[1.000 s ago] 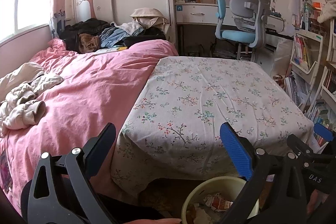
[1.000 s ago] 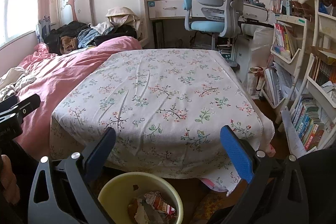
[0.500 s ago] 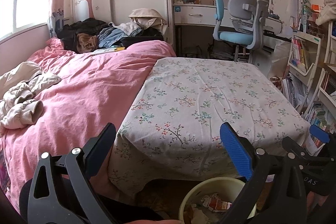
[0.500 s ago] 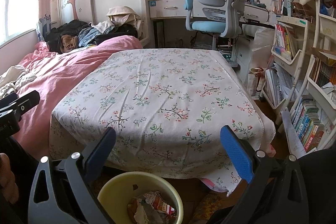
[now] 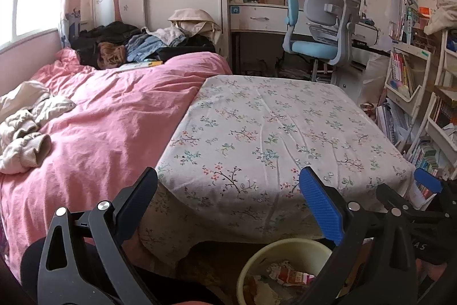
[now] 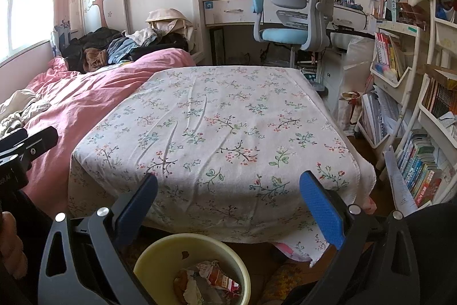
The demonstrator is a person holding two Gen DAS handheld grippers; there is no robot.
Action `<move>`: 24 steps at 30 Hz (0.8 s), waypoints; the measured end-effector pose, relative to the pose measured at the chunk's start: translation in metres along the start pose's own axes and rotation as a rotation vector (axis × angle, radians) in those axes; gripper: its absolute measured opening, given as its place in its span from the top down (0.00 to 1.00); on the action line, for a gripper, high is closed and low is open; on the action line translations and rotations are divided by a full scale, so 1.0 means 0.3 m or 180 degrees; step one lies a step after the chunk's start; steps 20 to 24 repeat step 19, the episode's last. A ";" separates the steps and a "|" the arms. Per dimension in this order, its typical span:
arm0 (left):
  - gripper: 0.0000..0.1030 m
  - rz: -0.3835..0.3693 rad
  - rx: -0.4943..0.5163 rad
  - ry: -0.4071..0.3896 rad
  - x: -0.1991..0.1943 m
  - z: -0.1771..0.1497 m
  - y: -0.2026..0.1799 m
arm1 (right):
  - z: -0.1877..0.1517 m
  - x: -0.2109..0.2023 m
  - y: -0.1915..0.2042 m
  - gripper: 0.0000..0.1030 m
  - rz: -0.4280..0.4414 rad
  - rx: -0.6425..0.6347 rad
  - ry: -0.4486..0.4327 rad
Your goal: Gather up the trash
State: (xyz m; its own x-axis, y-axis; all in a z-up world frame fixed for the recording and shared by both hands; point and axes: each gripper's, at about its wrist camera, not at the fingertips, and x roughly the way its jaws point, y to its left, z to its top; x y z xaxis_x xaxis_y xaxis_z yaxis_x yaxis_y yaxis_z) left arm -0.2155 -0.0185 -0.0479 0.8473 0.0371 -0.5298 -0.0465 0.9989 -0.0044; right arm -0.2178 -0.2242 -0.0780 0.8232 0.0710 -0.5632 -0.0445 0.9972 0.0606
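trash (image 6: 210,280), crumpled wrappers and paper, lies inside a pale yellow bin (image 6: 160,256) on the floor, below the near edge of a desk (image 6: 217,127) draped in a floral cloth. left hand-held gripper (image 5: 228,200) and right hand-held gripper (image 6: 228,200) both hang above the bin, jaws spread wide and holding nothing. a bed with a pink duvet (image 5: 108,116) adjoins the desk's left edge; a blue-seated chair (image 6: 291,19) stands beyond its far edge.

one bin (image 6: 160,262), one floral table (image 6: 217,127), one chair (image 6: 294,7)
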 end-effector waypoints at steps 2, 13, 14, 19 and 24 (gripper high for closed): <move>0.07 -0.0060 -0.0077 0.0012 0.001 -0.002 0.011 | 0.000 0.002 0.000 0.07 0.0000 0.0003 0.0008; 0.07 -0.0122 0.0019 0.0108 0.019 -0.008 -0.006 | 0.000 0.008 -0.001 0.07 -0.0002 0.0005 0.0014; 0.07 -0.0107 0.0015 0.0149 0.025 -0.008 -0.005 | -0.001 0.009 -0.001 0.07 -0.0003 0.0006 0.0015; 0.07 -0.0095 -0.0051 0.0184 0.032 -0.007 0.012 | -0.002 0.010 -0.001 0.07 -0.0001 0.0000 0.0020; 0.07 -0.0095 -0.0051 0.0184 0.032 -0.007 0.012 | -0.002 0.010 -0.001 0.07 -0.0001 0.0000 0.0020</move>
